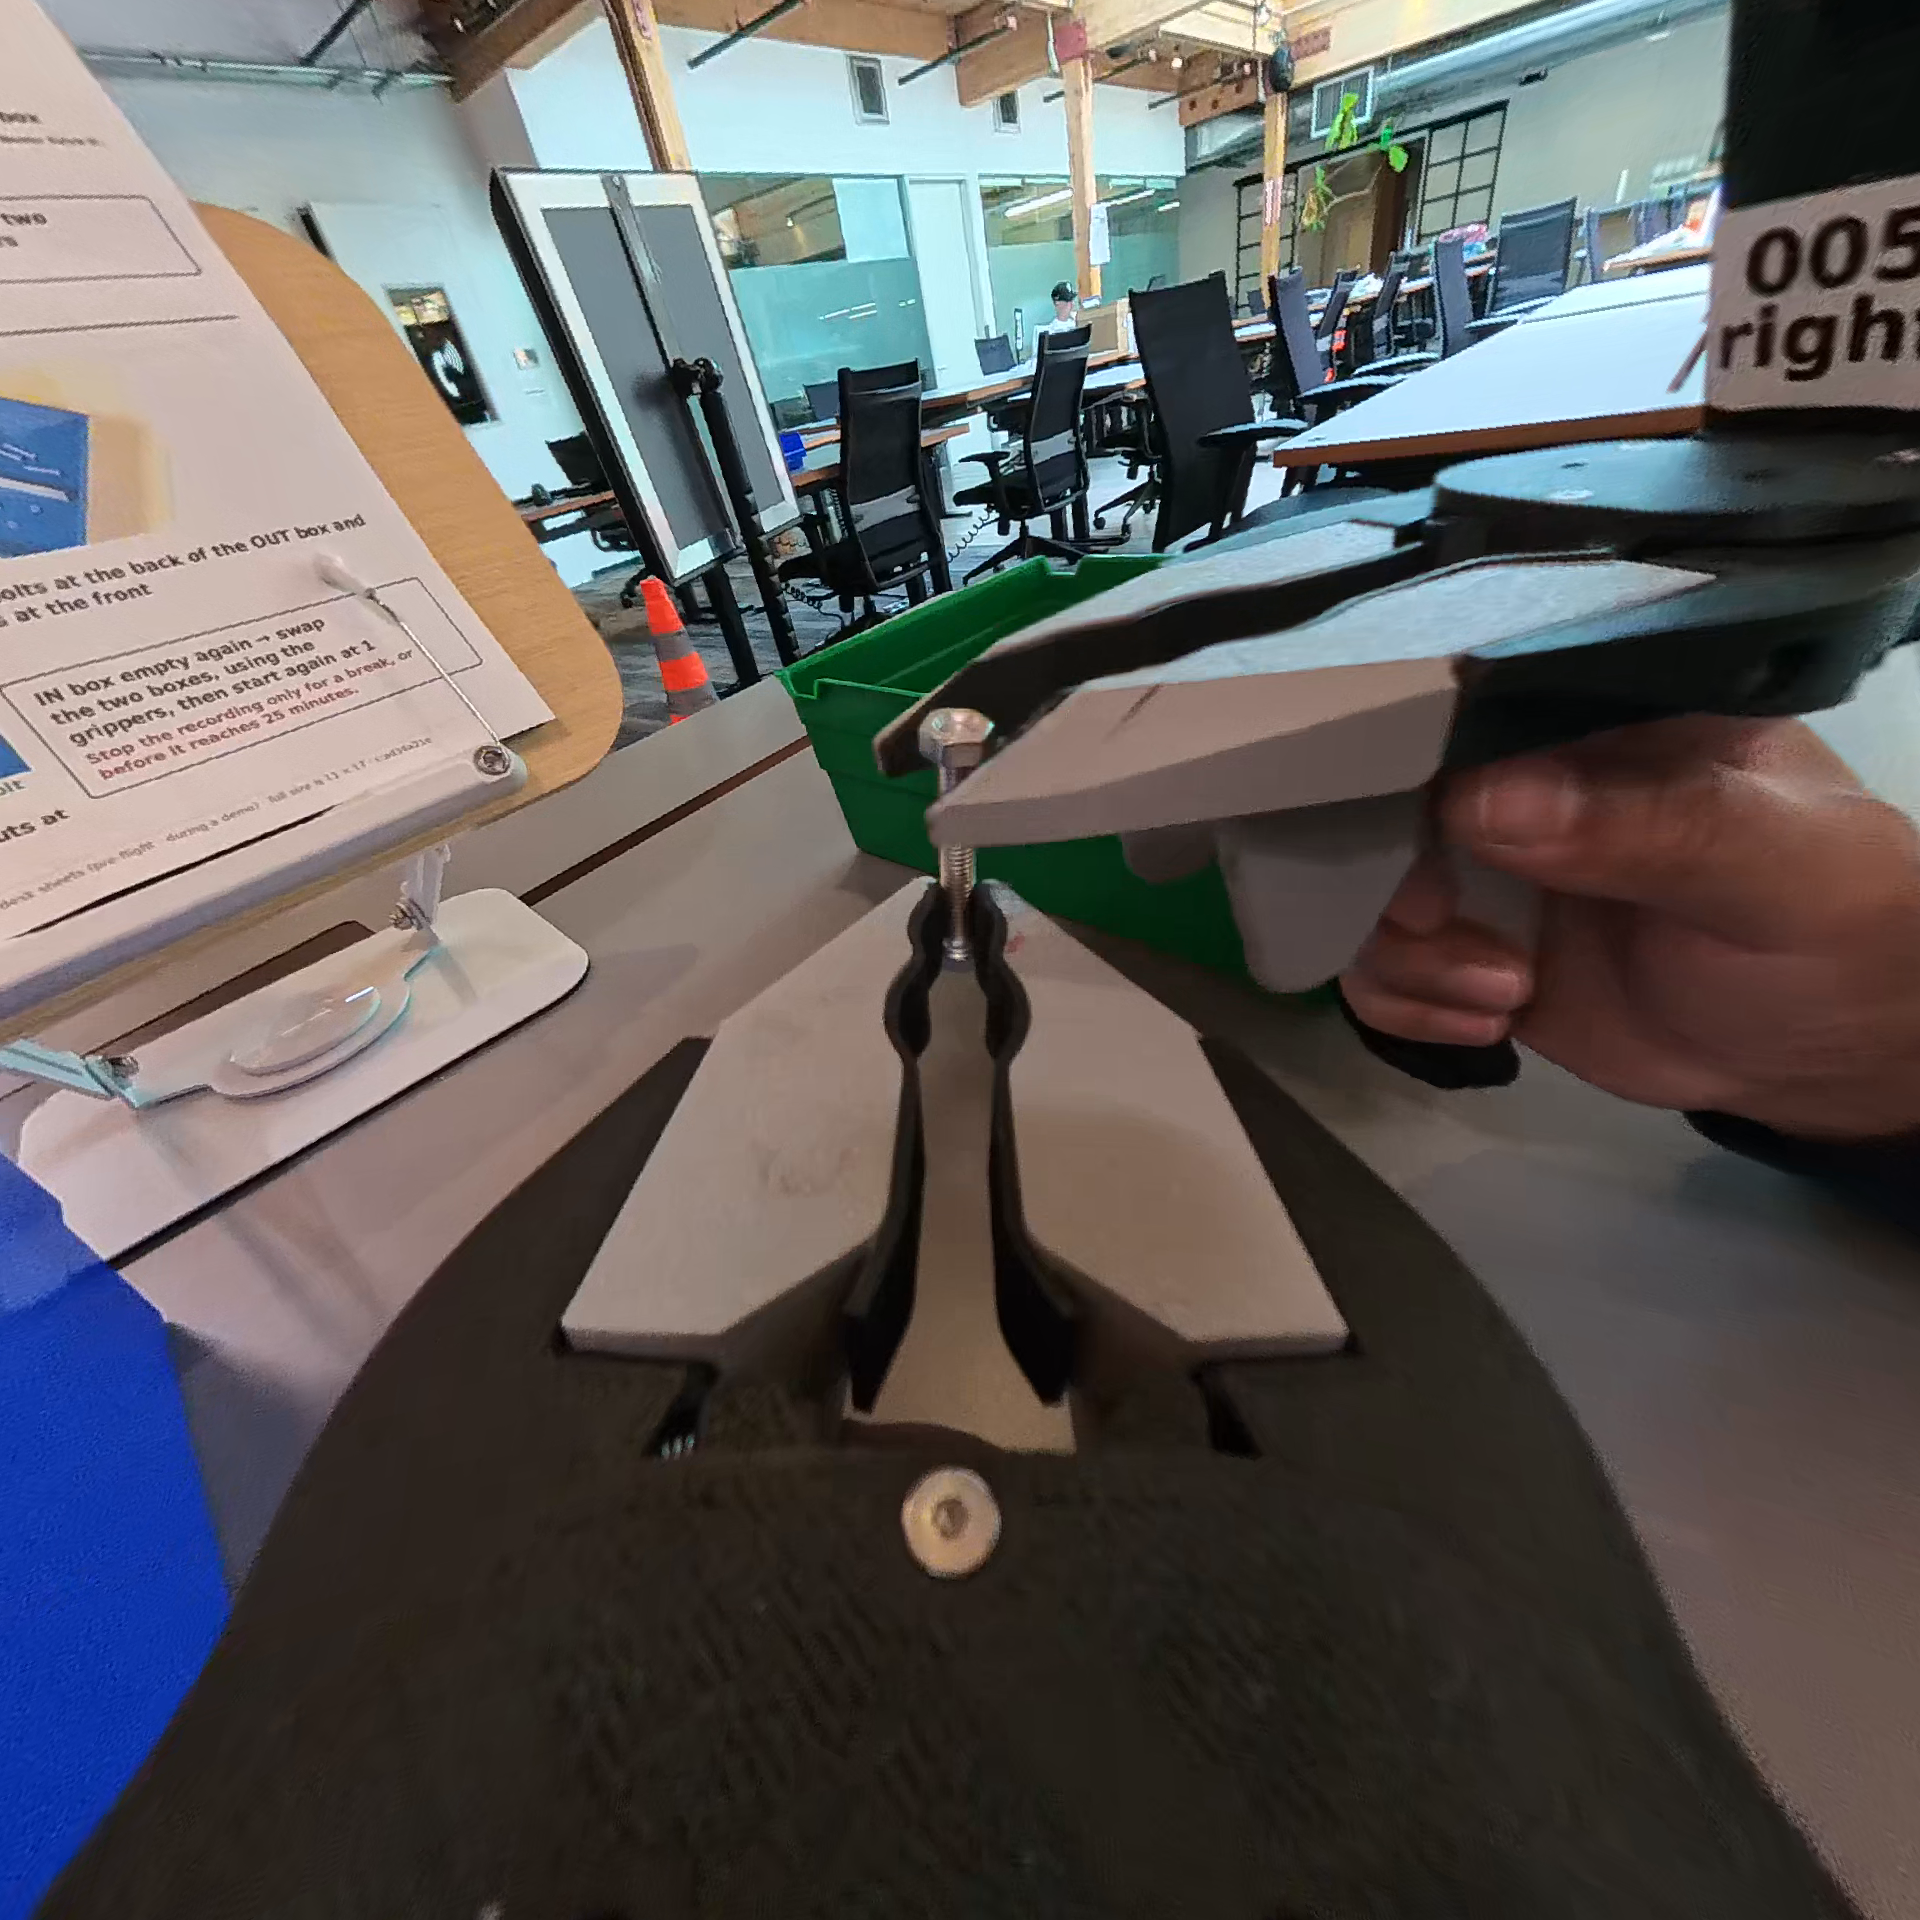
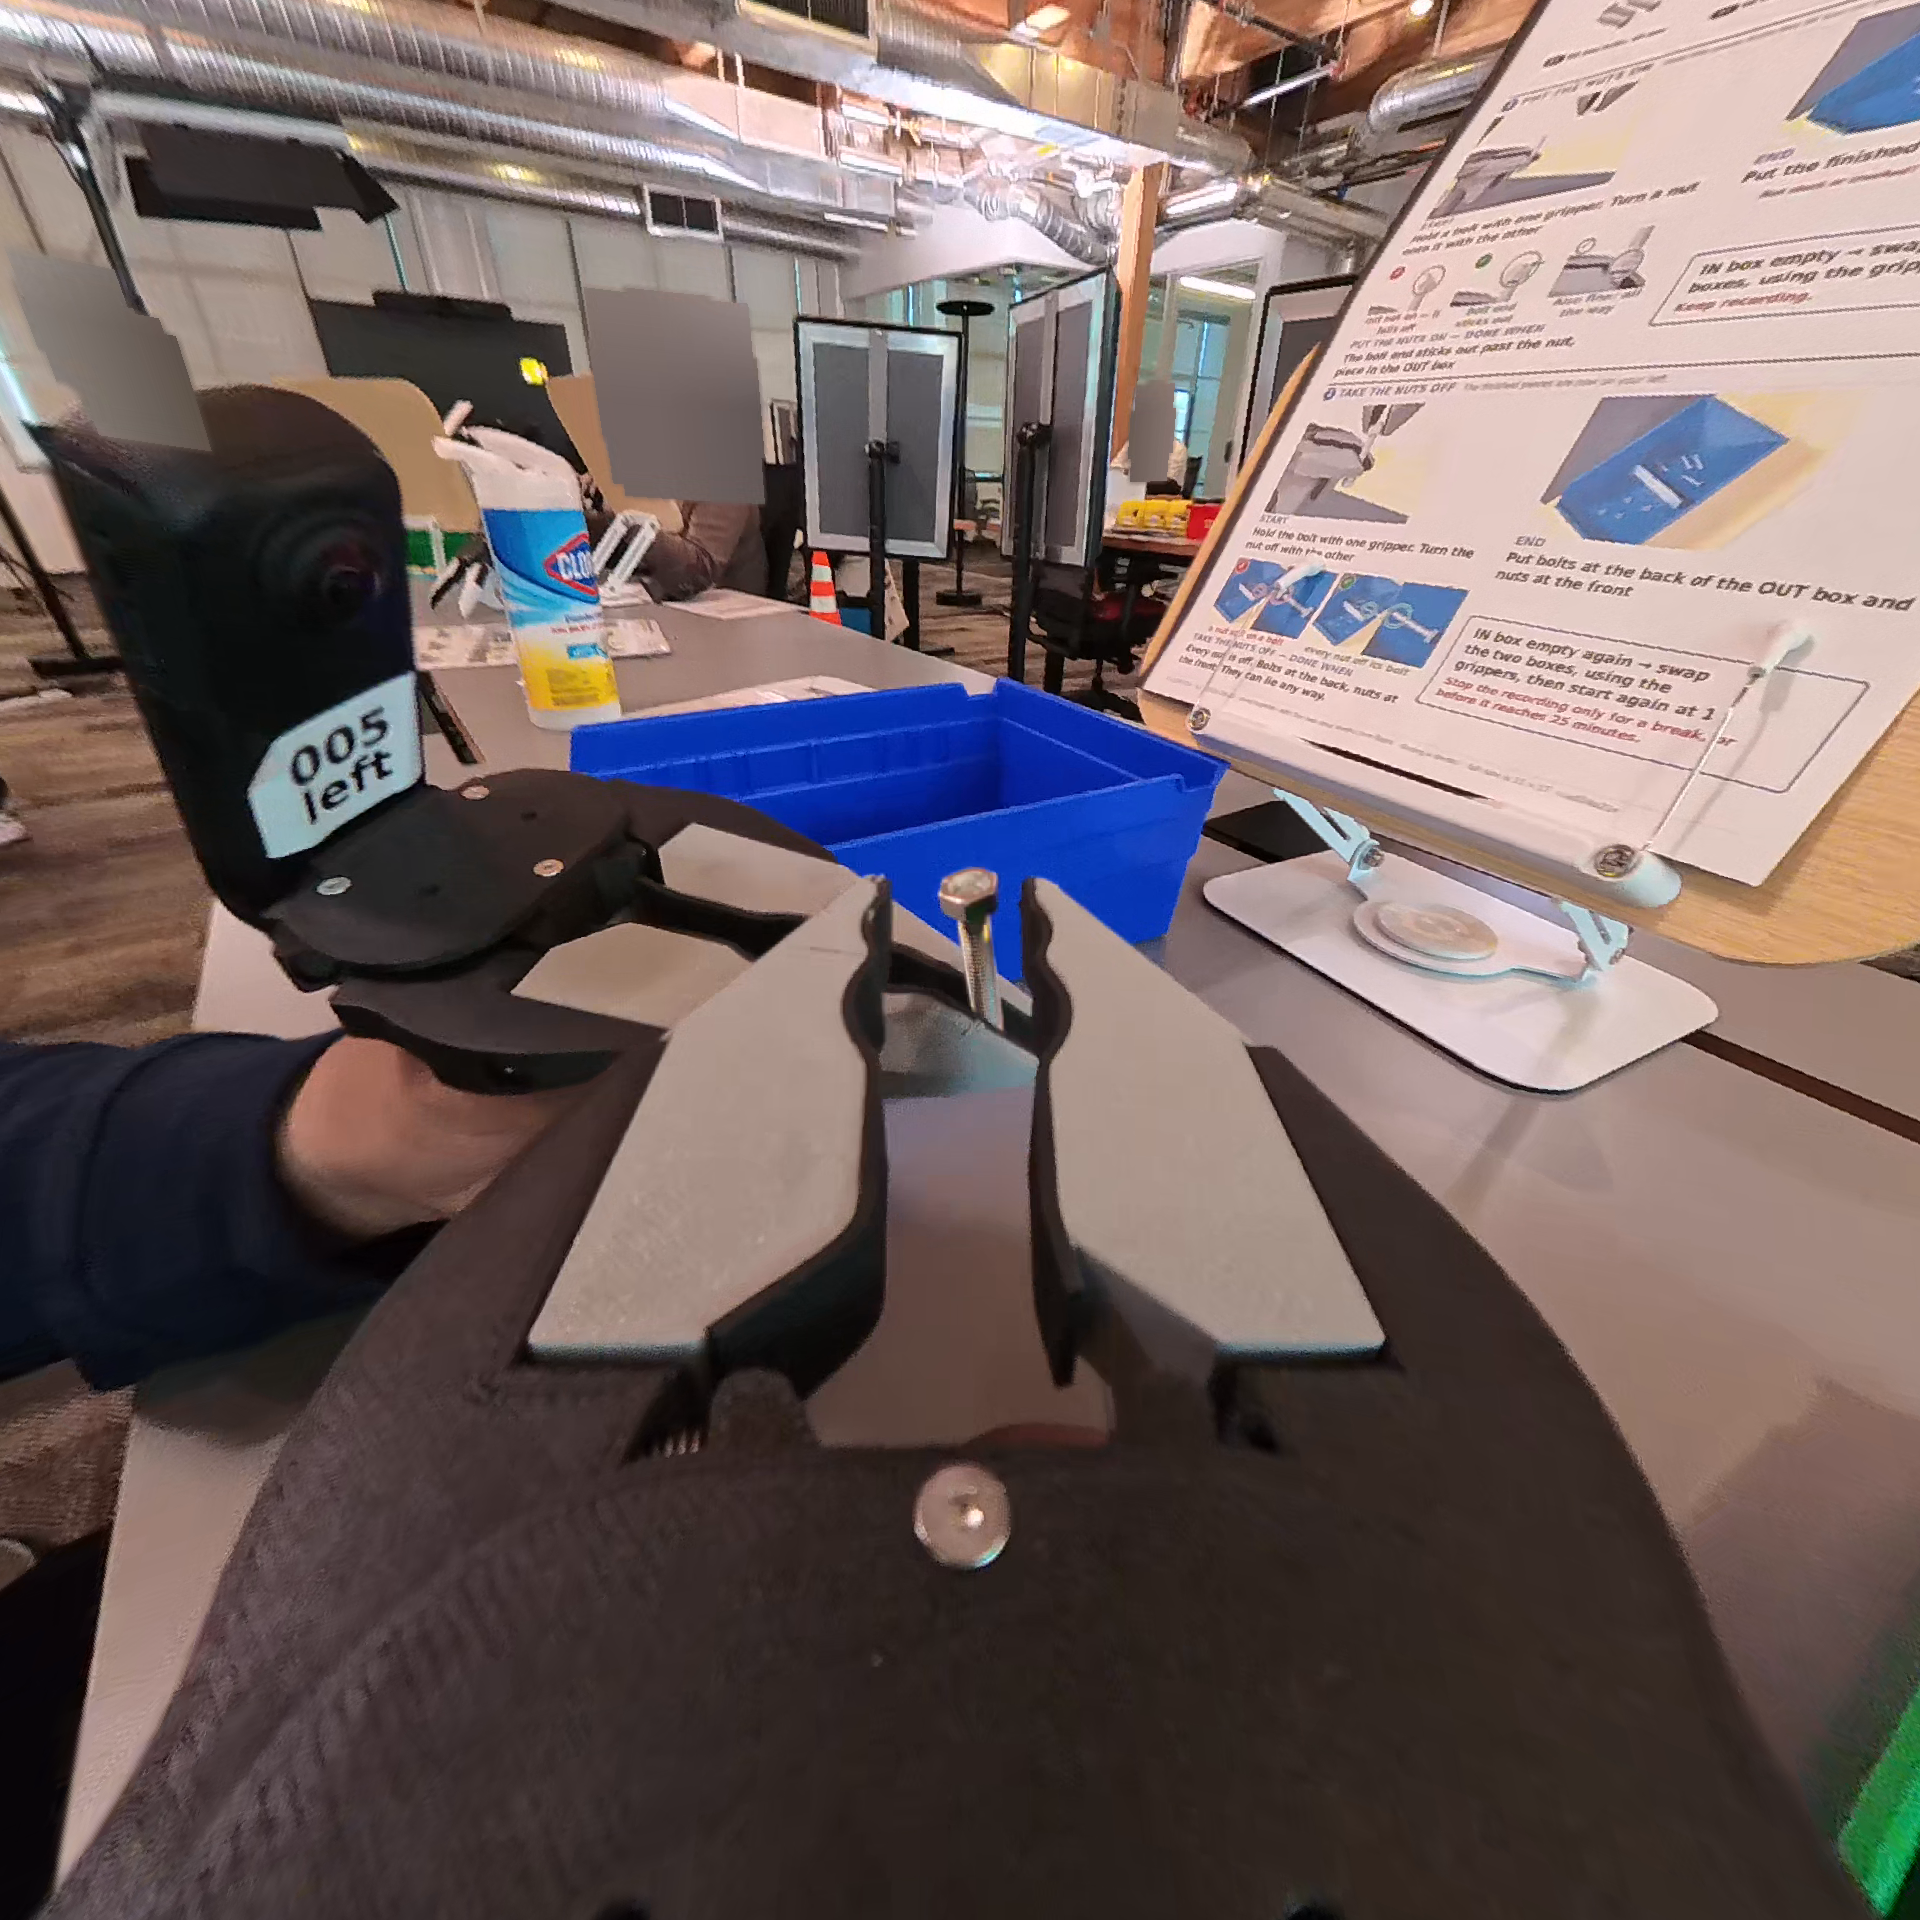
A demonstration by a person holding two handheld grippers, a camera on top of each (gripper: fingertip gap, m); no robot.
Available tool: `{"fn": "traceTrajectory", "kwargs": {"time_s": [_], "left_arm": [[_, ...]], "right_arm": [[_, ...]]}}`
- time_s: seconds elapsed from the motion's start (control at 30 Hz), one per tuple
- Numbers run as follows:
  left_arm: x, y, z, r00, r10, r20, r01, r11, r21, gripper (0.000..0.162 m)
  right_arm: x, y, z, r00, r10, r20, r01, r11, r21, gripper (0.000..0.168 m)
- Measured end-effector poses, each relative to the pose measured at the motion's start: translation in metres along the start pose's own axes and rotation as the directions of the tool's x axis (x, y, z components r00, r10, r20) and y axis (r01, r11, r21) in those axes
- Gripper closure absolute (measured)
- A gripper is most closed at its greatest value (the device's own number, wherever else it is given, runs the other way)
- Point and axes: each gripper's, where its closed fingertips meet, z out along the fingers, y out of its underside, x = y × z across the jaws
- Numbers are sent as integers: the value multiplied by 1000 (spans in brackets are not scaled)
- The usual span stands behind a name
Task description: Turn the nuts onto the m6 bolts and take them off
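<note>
A silver hex-head bolt (image 1: 956, 790) stands upright above the grey table (image 1: 1683, 1351). My left gripper (image 1: 956, 920) is shut on its lower threaded end. My right gripper (image 1: 914, 784) reaches in from the right, a finger on each side of the bolt's head. In the right wrist view the bolt (image 2: 971, 940) stands in the gap between the right gripper's (image 2: 954, 904) fingers, which are open and do not touch it. The left gripper (image 2: 987, 1023) holds the bolt from below left. No nut shows on the bolt.
A green bin (image 1: 935, 665) stands behind the right gripper. A blue divided bin (image 2: 935, 769) sits behind the bolt. An instruction sheet on a wooden stand (image 2: 1558, 520) with a white base is at the table's far side. A cleaner container (image 2: 551, 613) stands beyond. Only a small space, under 4 cm, lies between the two pairs of fingers.
</note>
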Motion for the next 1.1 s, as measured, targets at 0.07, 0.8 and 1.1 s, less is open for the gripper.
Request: {"fn": "traceTrajectory", "kwargs": {"time_s": [0.07,0.8,1.1], "left_arm": [[3,0,1,999,33,6,-33,999,0,160],[4,2,0,989,-125,-75,124,992,-15,160],[-4,5,0,991,-127,-42,125,992,-31,160]], "right_arm": [[2,1,1,999,-25,-26,24,1000,-11,161],[7,5,1,989,145,31,-145,989,-14,160],[5,2,-1,993,111,31,-112,994,5,146]]}}
